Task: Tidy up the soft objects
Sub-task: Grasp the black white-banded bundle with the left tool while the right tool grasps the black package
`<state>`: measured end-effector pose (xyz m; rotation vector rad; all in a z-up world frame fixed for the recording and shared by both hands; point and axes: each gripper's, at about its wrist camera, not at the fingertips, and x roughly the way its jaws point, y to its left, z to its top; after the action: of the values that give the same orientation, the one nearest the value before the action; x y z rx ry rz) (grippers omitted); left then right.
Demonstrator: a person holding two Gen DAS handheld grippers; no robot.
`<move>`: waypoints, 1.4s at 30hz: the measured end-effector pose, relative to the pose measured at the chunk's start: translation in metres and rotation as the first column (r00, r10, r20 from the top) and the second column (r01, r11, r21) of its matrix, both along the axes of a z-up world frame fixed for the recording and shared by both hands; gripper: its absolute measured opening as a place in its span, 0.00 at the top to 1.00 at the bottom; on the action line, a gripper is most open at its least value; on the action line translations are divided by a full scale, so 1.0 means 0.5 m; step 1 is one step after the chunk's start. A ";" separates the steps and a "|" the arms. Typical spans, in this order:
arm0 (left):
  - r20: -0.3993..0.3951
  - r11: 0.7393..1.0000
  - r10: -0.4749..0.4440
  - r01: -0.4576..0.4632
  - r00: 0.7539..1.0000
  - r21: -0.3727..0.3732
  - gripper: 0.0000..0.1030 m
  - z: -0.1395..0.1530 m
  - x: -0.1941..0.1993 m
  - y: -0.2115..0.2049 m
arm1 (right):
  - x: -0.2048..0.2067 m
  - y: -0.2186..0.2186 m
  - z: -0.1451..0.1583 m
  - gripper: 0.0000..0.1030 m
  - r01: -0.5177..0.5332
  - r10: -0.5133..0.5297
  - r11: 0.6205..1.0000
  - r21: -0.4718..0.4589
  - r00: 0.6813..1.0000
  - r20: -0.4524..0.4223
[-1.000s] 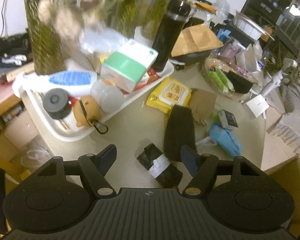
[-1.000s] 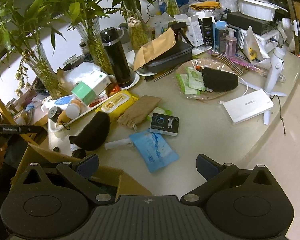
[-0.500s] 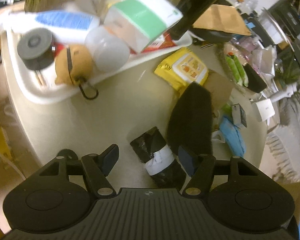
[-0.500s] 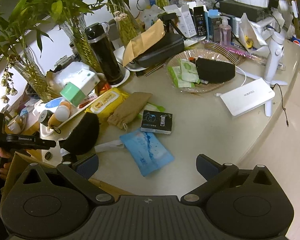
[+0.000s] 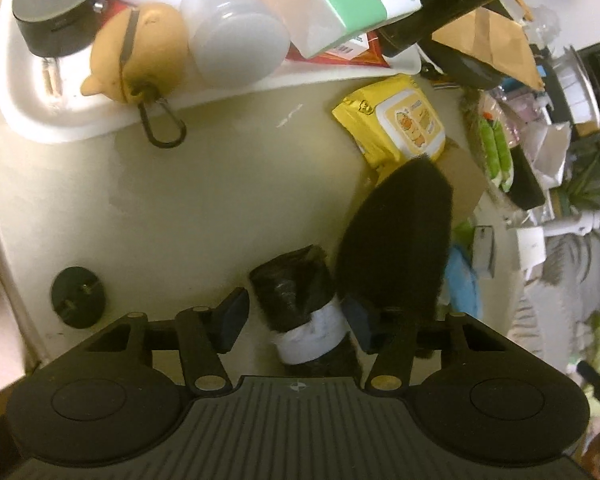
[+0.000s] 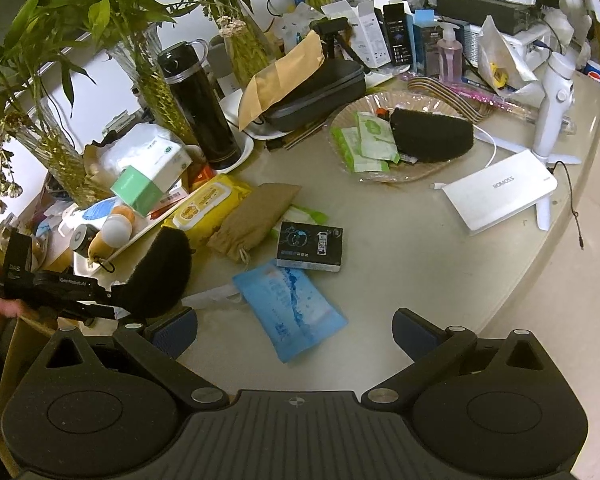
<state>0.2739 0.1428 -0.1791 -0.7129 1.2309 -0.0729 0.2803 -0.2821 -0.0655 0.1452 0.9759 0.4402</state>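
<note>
In the left wrist view my left gripper (image 5: 296, 318) is open, low over the table, with a black roll with a white band (image 5: 300, 312) lying between its fingers. A black fuzzy pouch (image 5: 400, 240) lies just right of the roll, touching the right finger. In the right wrist view my right gripper (image 6: 294, 330) is open and empty above the table's front edge, over a blue soft pack (image 6: 290, 310). The same black fuzzy pouch (image 6: 160, 272) and the left gripper tool (image 6: 56, 288) show at the left. A tan drawstring bag (image 6: 252, 216) and a yellow wipes pack (image 6: 208, 204) lie mid-table.
A white tray (image 5: 52, 120) holds a tan plush, a speaker, a white ball and a green box. A glass dish (image 6: 396, 168) holds green packets and a black pouch. A black box (image 6: 310, 246), white power bank (image 6: 500, 188), black flask (image 6: 198, 108), vases and a cardboard box (image 6: 20, 344) crowd around.
My left gripper has moved down and forward onto the black roll, which now sits between its fingers. The right gripper has drifted slightly; its jaws stay open.
</note>
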 end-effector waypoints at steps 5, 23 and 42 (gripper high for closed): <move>-0.005 1.000 0.002 -0.002 1.000 -0.012 0.59 -0.004 0.007 -0.005 | 0.011 0.010 -0.008 0.00 -0.005 0.005 1.000 -0.017 1.000 -0.001; 0.191 0.996 -0.042 0.026 0.981 0.081 0.64 0.087 -0.017 -0.005 | 0.110 0.051 -0.094 0.00 -0.056 0.056 0.998 -0.009 0.998 0.008; 0.437 0.943 -0.225 0.083 0.871 0.321 0.64 0.223 -0.084 -0.060 | 0.227 0.106 -0.267 0.00 0.031 -0.029 0.998 0.053 0.998 -0.050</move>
<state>0.2318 0.1127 -0.0675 -0.3044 0.8025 -0.1824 0.3940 -0.2290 -0.1990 0.2192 1.0091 0.4371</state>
